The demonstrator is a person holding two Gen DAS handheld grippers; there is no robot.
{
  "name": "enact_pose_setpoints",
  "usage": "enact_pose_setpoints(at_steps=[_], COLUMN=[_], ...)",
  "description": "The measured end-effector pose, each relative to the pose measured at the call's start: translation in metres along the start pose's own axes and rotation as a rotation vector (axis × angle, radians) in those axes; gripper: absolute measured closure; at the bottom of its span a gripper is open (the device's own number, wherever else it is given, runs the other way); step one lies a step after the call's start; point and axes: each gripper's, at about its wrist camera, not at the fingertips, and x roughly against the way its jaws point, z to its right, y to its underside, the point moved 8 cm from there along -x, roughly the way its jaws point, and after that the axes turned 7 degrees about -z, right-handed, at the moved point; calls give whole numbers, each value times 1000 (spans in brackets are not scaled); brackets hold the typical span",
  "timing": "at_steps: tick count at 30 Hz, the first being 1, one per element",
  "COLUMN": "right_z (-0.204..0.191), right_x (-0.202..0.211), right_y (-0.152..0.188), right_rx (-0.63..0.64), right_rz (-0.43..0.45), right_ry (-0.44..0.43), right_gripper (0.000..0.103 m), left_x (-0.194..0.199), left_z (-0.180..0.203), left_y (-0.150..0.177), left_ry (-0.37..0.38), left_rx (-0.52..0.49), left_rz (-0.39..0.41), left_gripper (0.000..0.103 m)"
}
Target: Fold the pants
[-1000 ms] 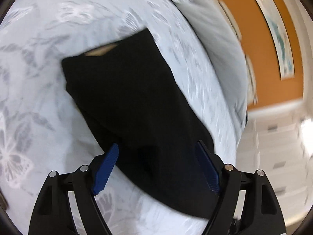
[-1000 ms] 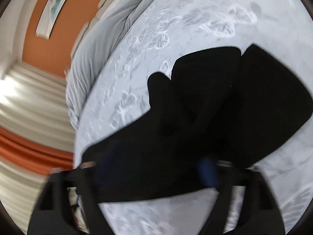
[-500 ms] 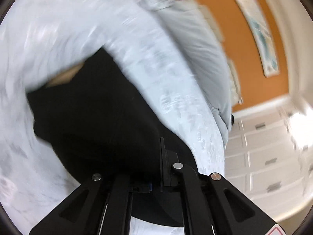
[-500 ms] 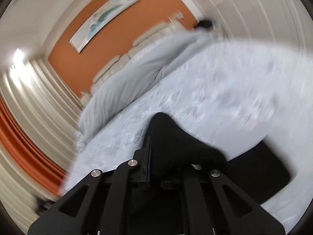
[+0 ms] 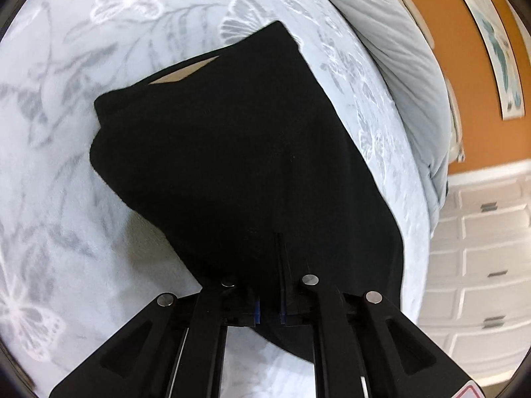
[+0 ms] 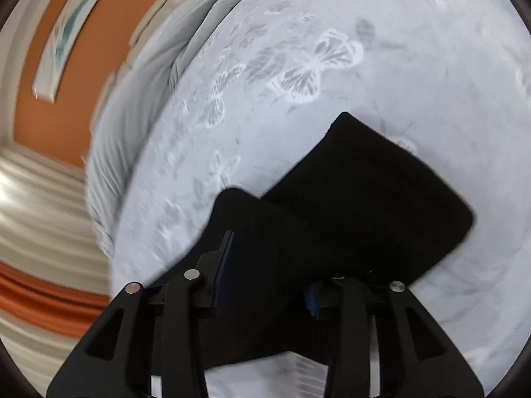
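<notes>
Black pants [image 5: 239,165] lie part-folded on the bed [image 5: 66,199], w/ a butterfly-print cover, the near end of the cloth running down into both grippers. Left gripper [image 5: 269,311]: fingers pinched nearly together on the near edge of the pants, blue pads only a sliver apart w/ cloth between. Risk on this side: the grip looks to catch only a thin bit of the hem, so a quick lift could pull one layer free and leave the layer below on the bed, spoiling the fold; the far edge by the tan waistband lining [image 5: 179,74] could also drag and bunch. Right gripper [image 6: 265,282]: fingers part-way apart w/ black cloth filling the gap; can't tell if they press on it or only straddle it. If loose, that corner may drop while the left side rises, so the fold goes skewed. Hard to make out: black on black hides seams, layers and where legs end; the near edge sits under both gripper bodies; right view is motion-blurred at left, so wall and picture [image 6: 76,20] are smeared.
</notes>
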Motion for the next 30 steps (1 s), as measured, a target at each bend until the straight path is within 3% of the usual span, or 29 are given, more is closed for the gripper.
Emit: enact_pose_setpoints(at_steps=[1,2,4,6,7,8,10,11,13,15,17,18,19,20,21,24,26,30], right_z=[-9,-28,-67,-82,-71,-41,8,33,43,29,15,14,14,22,27,1,-29,-79], right_x=[2,15,45,71,72,66,54,51,63,82,84,77,65,50,37,48,60,27], right_y=[-6,-9,-9,-7,-9,-15,-18,-17,-17,-19,-17,-17,-16,-16,-14,-10,-1,28], right_rx=[8,63,187,302,312,275,161,83,33,67,123,139,155,172,180,216,290,448], right_rz=[30,90,184,284,298,277,202,156,180,251,277,260,224,176,134,187,247,190], right_ry=[-19,-33,-72,44,143,271,364,372,340,296,291,304,333,378,441,403,373,369], right_gripper=[84,90,90,87,74,64,64,64,64,64,41,41,51,77,81,78,62,61], left_x=[1,4,10,10,7,6,3,3,4,3,3,3,4,5,6,22,35,23], left_z=[0,1,0,0,-1,-6,-5,-7,-10,-12,-14,-14,-13,-13,-11,-7,-10,-33], left_y=[-3,-6,-6,-6,-7,-3,-5,-5,-6,-6,-6,-7,-7,-6,-6,-8,-14,-23], left_ry=[17,21,-1,-50,-75,-81,-65,-59,-57,-62,-71,-74,-79,-83,-88,-81,-62,-106], left_rx=[12,13,-3,-32,-37,-35,-14,-8,-5,0,2,3,0,-6,-6,0,6,52], left_rz=[7,19,41,41,34,28,21,13,8,12,21,29,37,43,59,120,151,106], left_gripper=[94,95,97,97,97,97,96,96,94,93,93,93,95,97,98,98,98,97])
